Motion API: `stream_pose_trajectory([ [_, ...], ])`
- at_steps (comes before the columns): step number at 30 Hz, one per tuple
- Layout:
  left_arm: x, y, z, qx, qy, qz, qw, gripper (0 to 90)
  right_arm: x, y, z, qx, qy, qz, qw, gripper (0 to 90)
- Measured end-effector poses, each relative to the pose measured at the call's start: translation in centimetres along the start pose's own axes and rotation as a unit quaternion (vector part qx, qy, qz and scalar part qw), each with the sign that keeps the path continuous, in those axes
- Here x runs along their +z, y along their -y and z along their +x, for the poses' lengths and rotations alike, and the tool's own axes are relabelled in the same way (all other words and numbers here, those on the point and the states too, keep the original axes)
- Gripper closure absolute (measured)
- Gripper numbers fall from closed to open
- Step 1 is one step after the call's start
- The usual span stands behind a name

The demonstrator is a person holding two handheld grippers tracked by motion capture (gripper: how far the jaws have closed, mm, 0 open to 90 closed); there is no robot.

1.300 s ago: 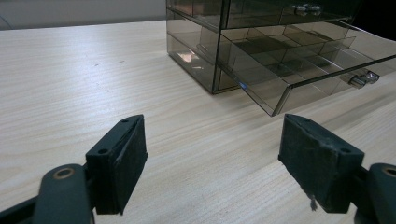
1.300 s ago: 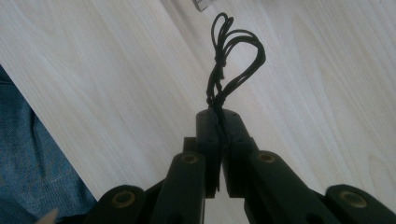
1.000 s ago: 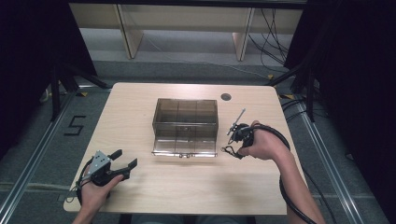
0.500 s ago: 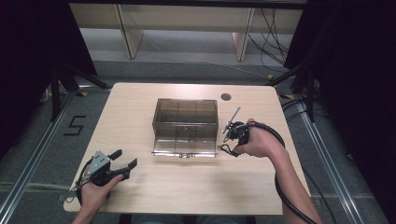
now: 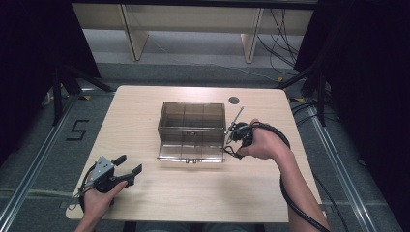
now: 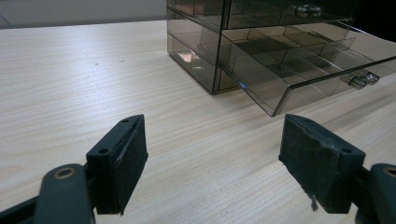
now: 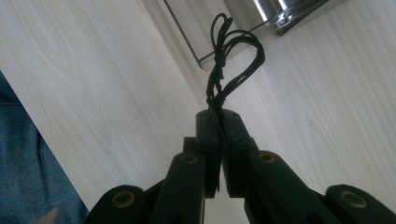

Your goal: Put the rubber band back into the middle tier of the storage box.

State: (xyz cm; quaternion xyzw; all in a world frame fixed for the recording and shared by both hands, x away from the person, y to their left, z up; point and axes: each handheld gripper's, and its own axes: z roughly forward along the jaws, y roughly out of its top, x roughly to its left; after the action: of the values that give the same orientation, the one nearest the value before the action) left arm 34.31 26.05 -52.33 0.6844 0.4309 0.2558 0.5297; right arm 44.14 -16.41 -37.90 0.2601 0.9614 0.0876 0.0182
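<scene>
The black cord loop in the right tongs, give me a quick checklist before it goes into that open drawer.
1. Right tongs shut on the thin black cord loop: ok.
2. Loop hangs free past the jaw tips, not tangled on them: ok.
3. Bottom drawer of the smoky transparent plastic drawer box pulled out: ok.
4. Loop over a drawer compartment: not ok, in the right gripper view it sits by the drawer's front corner above the light wooden table.
5. Left tongs open and apart from the box: ok.
6. Target compartment free of other items: cannot tell.
</scene>
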Motion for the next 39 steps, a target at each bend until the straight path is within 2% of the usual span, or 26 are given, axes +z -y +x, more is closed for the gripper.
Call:
stream_pose_trajectory([
  [1, 0.0, 0.0, 0.0, 0.0, 0.0, 0.0, 1.0, 22.4, 0.0, -0.1, 0.2, 0.009, -0.002, 0.003, 0.9999, 87.8],
  [2, 0.0, 0.0, 0.0, -0.001, 0.0, 0.0, 1.0, 22.4, 0.0, -0.2, 0.1, 0.001, -0.003, 0.001, 1.0, 87.8],
  [3, 0.0, 0.0, 0.0, -0.001, 0.002, -0.002, 1.0, 22.4, 0.0, -0.2, 0.2, 0.009, -0.003, 0.0, 1.0, 87.8],
  [4, 0.1, 0.0, 0.0, -0.001, 0.003, -0.004, 1.0, 22.4, 0.0, -0.4, 0.1, 0.002, -0.003, -0.002, 1.0, 87.8],
  [5, 0.1, 0.0, 0.1, -0.001, 0.004, -0.005, 1.0, 22.4, 0.0, -0.5, 0.3, 0.012, -0.002, 0.004, 0.9999, 87.8],
  [12, 0.1, 0.0, 0.1, -0.001, 0.004, -0.005, 1.0, 22.3, 0.1, -1.0, 0.1, -0.006, -0.003, 0.0, 1.0, 87.7],
  [14, 0.1, 0.0, 0.1, -0.002, 0.004, -0.005, 1.0, 22.3, 0.1, -1.1, 0.2, 0.0, -0.005, -0.002, 1.0, 87.8],
  [23, 0.1, 0.0, 0.1, -0.004, 0.004, -0.005, 1.0, 22.3, 0.3, -1.8, 0.3, -0.01, -0.004, -0.005, 0.9999, 87.7],
  [24, 0.1, 0.0, 0.1, -0.004, 0.004, -0.005, 1.0, 22.3, 0.2, -1.9, 0.4, -0.003, -0.005, -0.003, 1.0, 87.8],
  [26, 0.1, 0.0, 0.1, -0.004, 0.004, -0.005, 1.0, 22.3, 0.3, -2.1, 0.3, -0.009, -0.008, -0.005, 0.9999, 87.7],
  [35, 0.0, 0.0, 0.1, -0.004, 0.002, -0.003, 1.0, 22.3, 0.9, -2.8, 0.2, -0.01, -0.01, -0.001, 0.9999, 87.7],
  [36, 0.0, 0.0, 0.1, -0.004, 0.002, -0.003, 1.0, 22.3, 1.0, -2.9, 0.2, -0.017, -0.011, -0.004, 0.9998, 87.7],
  [37, 0.1, 0.0, 0.1, -0.004, 0.002, -0.003, 1.0, 22.3, 0.9, -3.0, 0.4, -0.005, -0.01, 0.001, 0.9999, 87.7],
  [39, 0.1, 0.0, 0.1, -0.004, 0.002, -0.003, 1.0, 22.3, 1.1, -3.1, 0.2, -0.021, -0.014, -0.008, 0.9996, 87.7],
])
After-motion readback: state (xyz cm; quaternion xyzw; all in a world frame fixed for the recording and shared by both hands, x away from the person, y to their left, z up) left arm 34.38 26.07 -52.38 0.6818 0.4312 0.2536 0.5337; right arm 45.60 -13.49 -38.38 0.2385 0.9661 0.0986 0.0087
